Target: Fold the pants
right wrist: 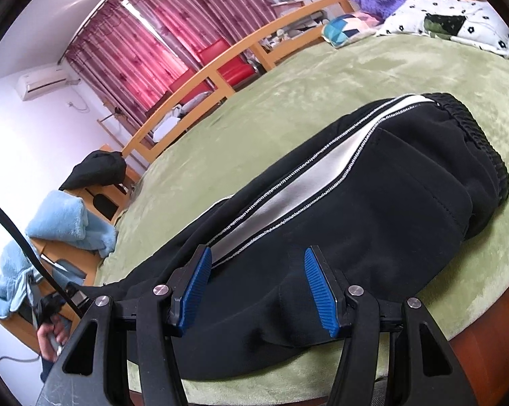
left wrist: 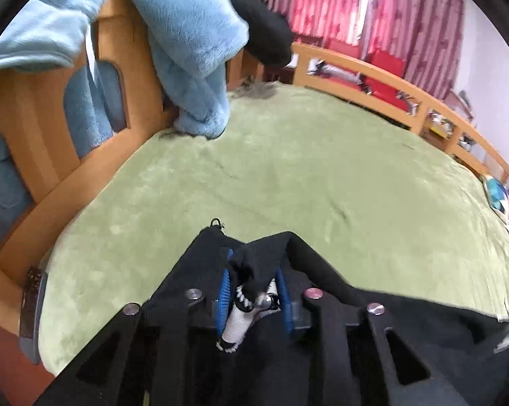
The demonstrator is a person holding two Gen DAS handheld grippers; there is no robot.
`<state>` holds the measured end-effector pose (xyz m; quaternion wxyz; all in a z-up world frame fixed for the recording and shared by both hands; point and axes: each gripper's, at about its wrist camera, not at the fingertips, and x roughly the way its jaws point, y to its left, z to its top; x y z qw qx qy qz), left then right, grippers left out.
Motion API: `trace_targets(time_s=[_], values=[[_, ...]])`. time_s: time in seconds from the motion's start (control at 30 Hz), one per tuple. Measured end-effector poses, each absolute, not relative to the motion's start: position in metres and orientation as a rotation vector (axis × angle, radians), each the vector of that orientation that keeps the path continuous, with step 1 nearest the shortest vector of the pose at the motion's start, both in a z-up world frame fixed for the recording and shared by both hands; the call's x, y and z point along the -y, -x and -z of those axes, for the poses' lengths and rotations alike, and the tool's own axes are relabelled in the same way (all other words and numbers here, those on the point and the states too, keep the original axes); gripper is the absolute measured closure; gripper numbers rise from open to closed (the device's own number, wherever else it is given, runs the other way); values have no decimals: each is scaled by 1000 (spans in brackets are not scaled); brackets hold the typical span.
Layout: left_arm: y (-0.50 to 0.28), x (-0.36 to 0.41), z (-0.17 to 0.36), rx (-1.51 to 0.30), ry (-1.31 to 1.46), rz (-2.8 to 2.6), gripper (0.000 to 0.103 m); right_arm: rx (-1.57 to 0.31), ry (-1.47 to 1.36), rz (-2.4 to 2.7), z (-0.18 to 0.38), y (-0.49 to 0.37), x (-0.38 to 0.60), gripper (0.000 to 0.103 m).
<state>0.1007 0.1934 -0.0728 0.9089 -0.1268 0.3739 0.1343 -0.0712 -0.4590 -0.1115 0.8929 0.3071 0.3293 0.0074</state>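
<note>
Pants (right wrist: 372, 182) pinched in left gripper (left wrist: 254, 284), below right gripper (right wrist: 257, 287).

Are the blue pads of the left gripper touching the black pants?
Touching. In the left wrist view, the left gripper has a bunched fold of the black pants squeezed between its blue pads.

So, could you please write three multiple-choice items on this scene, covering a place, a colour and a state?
1. The pants lie on:
A. a green blanket
B. a wooden floor
C. a red chair

2. The pants' side stripe is:
A. yellow
B. white
C. purple

3. The left gripper is:
A. open over bare blanket
B. out of sight
C. shut on black fabric

Answers:
1 A, the green blanket spreads around them.
2 B, a white band runs along the black leg.
3 C, cloth is bunched between its blue fingers.
</note>
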Motion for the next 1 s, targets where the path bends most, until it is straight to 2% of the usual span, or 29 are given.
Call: trace_targets(time_s=[0.07,0.1,0.13,0.4,0.6,0.77,0.87,1.0], values=[[-107,-194,75,-786,266,-317,60,-690,-626,-5,112,67,456,46],[-105,-193,76,-778,263,-330,44,-691,-618,2,111,66,454,46],[-101,-193,75,-758,259,-326,33,-694,-608,6,111,62,453,46],[-54,-209,54,-609,219,-347,31,-748,-466,12,110,48,428,46],[-37,-211,61,-700,280,-225,31,-738,-468,26,110,53,427,46],[-10,-191,90,-751,282,-145,30,-743,-501,14,109,54,429,46],[-17,-191,108,-796,253,-202,30,-742,-531,2,110,56,431,46],[-30,-210,124,-841,357,-231,32,-755,-543,8,113,57,433,46]])
